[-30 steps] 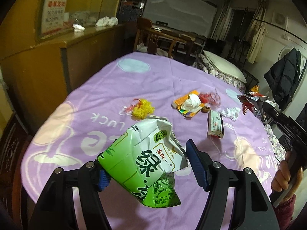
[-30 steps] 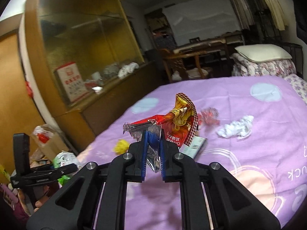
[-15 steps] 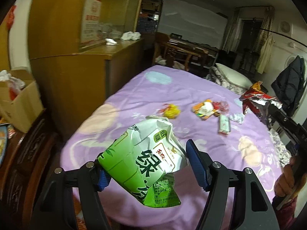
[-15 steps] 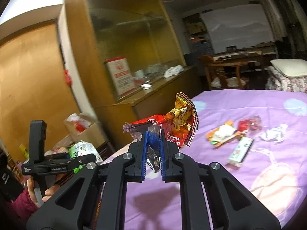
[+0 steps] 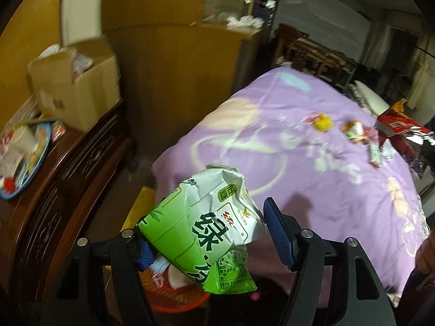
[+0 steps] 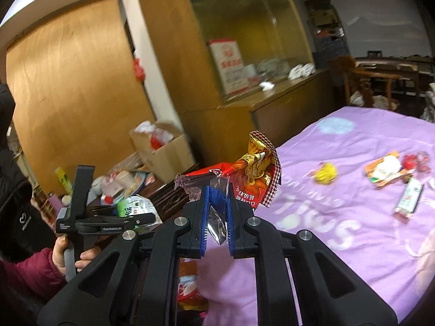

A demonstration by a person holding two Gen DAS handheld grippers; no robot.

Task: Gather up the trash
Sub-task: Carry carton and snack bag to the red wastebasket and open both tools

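The left gripper [image 5: 206, 241] holds a crumpled green-and-white drink carton [image 5: 202, 225] between its blue pads, jaws set wide around the carton's body. The carton's long axis runs slantwise, torn top toward the bed, printed bottom corner hanging toward the floor. Directly below it, partly hidden behind the carton and the gripper's left finger, sits a round orange-red plastic basket [image 5: 176, 301] with wrappers already in it. That is the relation the coming move turns on: the carton hangs right over the basket, so letting go looks like the next step, in my judgement.

The right gripper [image 6: 216, 212] is clamped fully shut on the silver inner edge of a red-and-gold foil snack bag [image 6: 251, 176], which stands up and away from the fingers. In the right wrist view a sliver of the basket's contents shows low beneath the gripper frame, so this hand seems close but less squarely over it; the left hand is the nearer of the 2.

More litter lies on the purple bedspread [image 5: 272, 141]: a yellow crumpled wrapper [image 5: 322, 121], an orange packet [image 5: 353, 130] and a small white carton [image 6: 409, 198].
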